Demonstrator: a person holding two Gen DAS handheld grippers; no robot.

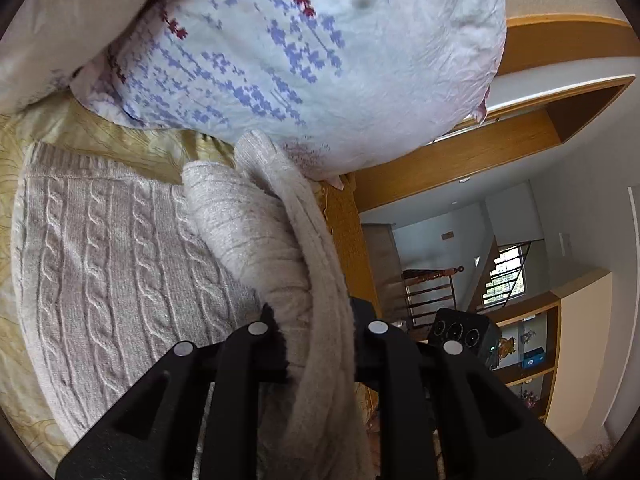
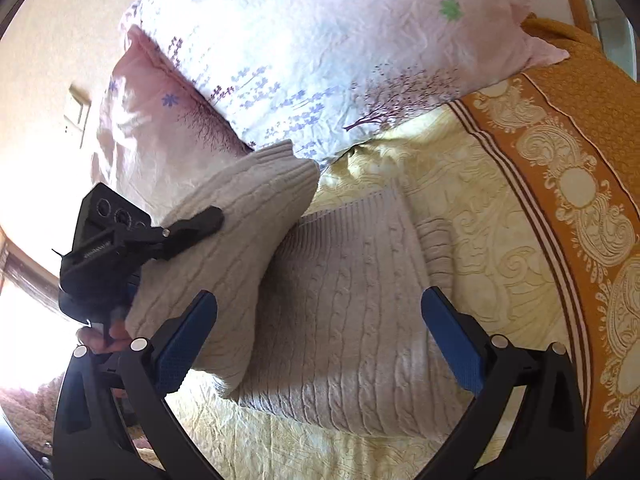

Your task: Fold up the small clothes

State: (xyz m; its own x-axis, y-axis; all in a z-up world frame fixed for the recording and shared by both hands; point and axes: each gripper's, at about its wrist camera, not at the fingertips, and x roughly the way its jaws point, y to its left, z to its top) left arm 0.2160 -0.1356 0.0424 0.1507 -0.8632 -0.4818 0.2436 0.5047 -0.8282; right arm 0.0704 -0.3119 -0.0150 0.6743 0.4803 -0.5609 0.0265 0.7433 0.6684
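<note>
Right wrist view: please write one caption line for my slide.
Left gripper lifts one side of the beige cable-knit sweater while the right gripper hovers open.

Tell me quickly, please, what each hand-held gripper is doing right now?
Left hand-held gripper: shut on the sweater.
Right hand-held gripper: open, holding nothing.
</note>
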